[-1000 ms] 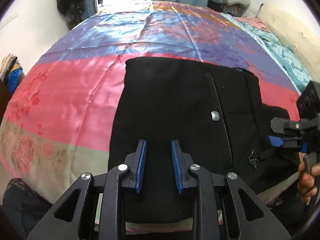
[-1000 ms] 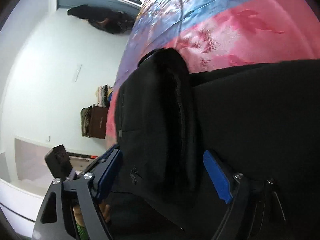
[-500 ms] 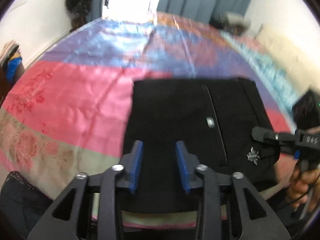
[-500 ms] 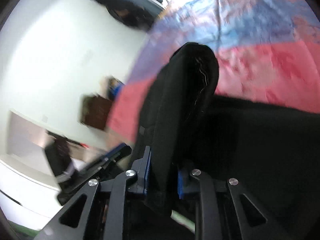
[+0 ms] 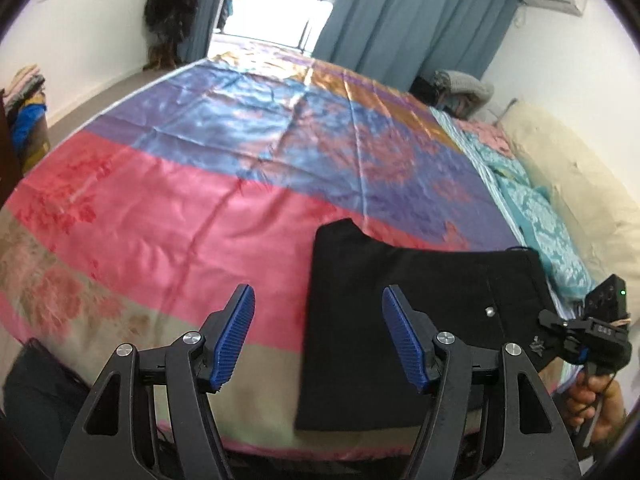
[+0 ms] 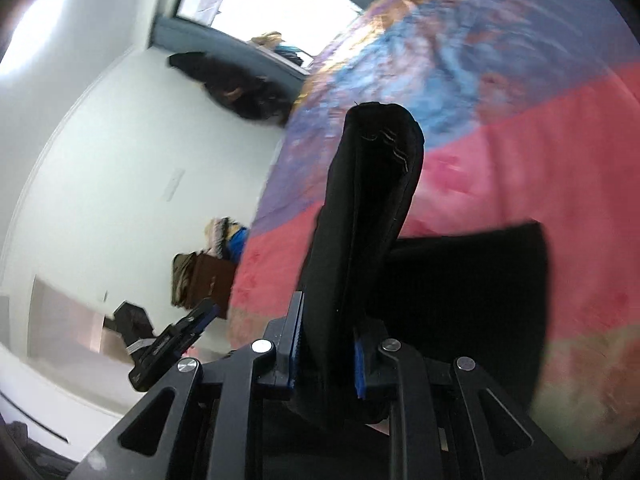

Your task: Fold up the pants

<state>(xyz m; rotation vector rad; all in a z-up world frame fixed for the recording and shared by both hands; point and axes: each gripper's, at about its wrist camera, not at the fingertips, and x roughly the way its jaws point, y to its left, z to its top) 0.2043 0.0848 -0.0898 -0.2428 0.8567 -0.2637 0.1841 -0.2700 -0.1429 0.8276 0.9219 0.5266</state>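
The black pants lie folded in a flat stack on the bed near its front edge, at the lower right of the left wrist view. My left gripper is open and empty, above the bed just left of the stack. My right gripper is shut on the waistband end of the pants, which stands up between its blue pads. It also shows in the left wrist view, at the stack's right edge.
A satin bedspread in pink, blue, purple and beige bands covers the bed. A teal quilt and a cream pillow lie along the right side. Clothes pile on a dresser at the left wall. Blue curtains hang behind.
My left gripper has opened wide and pulled back to the left off the pants. My right gripper has closed on the waistband end and holds it.
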